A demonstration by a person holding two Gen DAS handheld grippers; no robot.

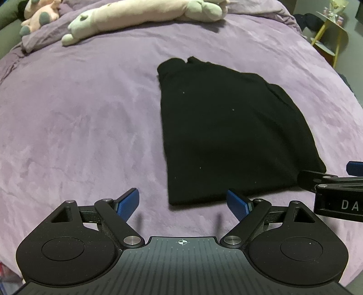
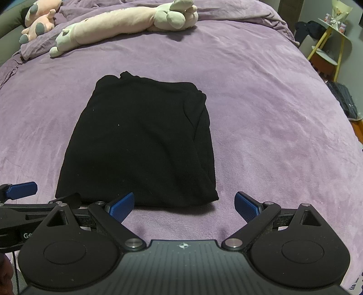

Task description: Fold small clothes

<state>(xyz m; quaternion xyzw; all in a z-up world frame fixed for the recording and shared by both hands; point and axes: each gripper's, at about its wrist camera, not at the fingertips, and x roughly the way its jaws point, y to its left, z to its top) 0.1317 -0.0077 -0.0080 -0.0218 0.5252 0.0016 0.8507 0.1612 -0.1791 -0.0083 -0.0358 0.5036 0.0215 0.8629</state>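
A black garment point(image 1: 229, 131) lies flat on the purple bedspread, folded into a rough rectangle; it also shows in the right wrist view point(image 2: 140, 143). My left gripper point(image 1: 182, 204) is open and empty, just short of the garment's near left corner. My right gripper point(image 2: 183, 205) is open and empty, just short of the garment's near right corner. The right gripper's body shows at the right edge of the left wrist view point(image 1: 335, 192), and the left gripper's blue finger shows at the left edge of the right wrist view point(image 2: 21, 190).
A purple bedspread point(image 2: 261, 109) covers the bed. A long pink and grey plush toy point(image 2: 118, 25) and a second pink plush point(image 2: 38, 18) lie at the far end. A yellow-legged side table point(image 2: 329, 40) stands right of the bed.
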